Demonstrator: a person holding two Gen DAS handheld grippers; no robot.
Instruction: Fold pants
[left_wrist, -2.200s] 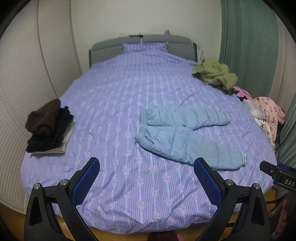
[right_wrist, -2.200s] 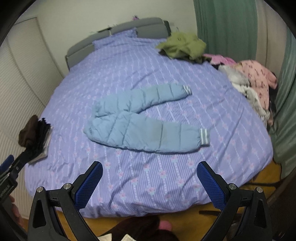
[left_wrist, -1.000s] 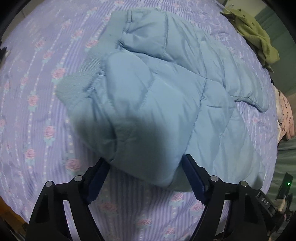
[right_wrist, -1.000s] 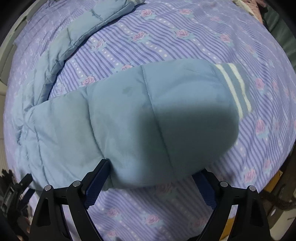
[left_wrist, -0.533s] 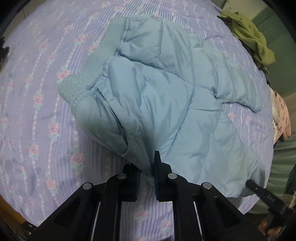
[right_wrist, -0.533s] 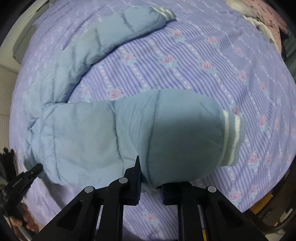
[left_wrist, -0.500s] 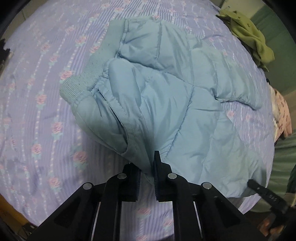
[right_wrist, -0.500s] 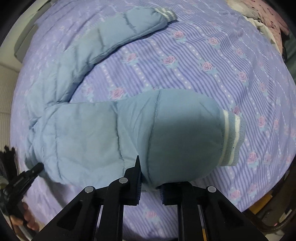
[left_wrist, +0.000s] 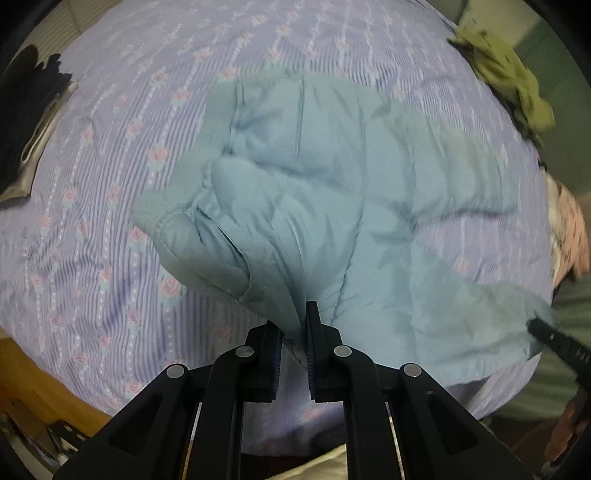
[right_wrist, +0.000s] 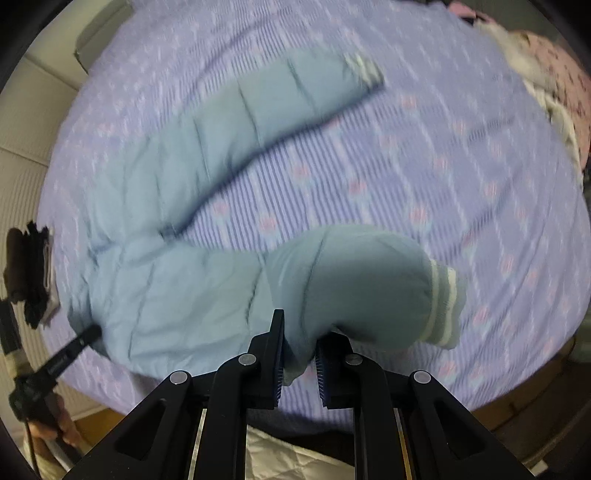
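Pants (left_wrist: 332, 206): pale blue, padded; spread across the bed (left_wrist: 110, 110), legs apart, near edge lifted clear of the cover at two places.
Left hand-held gripper (left_wrist: 294, 334): pressed together, pinching a fold of the pants near the waistband.
Right hand-held gripper (right_wrist: 300, 345): pressed together, pinching the near leg just short of its striped cuff (right_wrist: 443, 306).
Bed cover: lilac, striped, rose print.
Dark folded clothes (left_wrist: 26, 122): at the bed's left edge, well apart from the pants.
Olive garment (left_wrist: 506, 77): far right corner.
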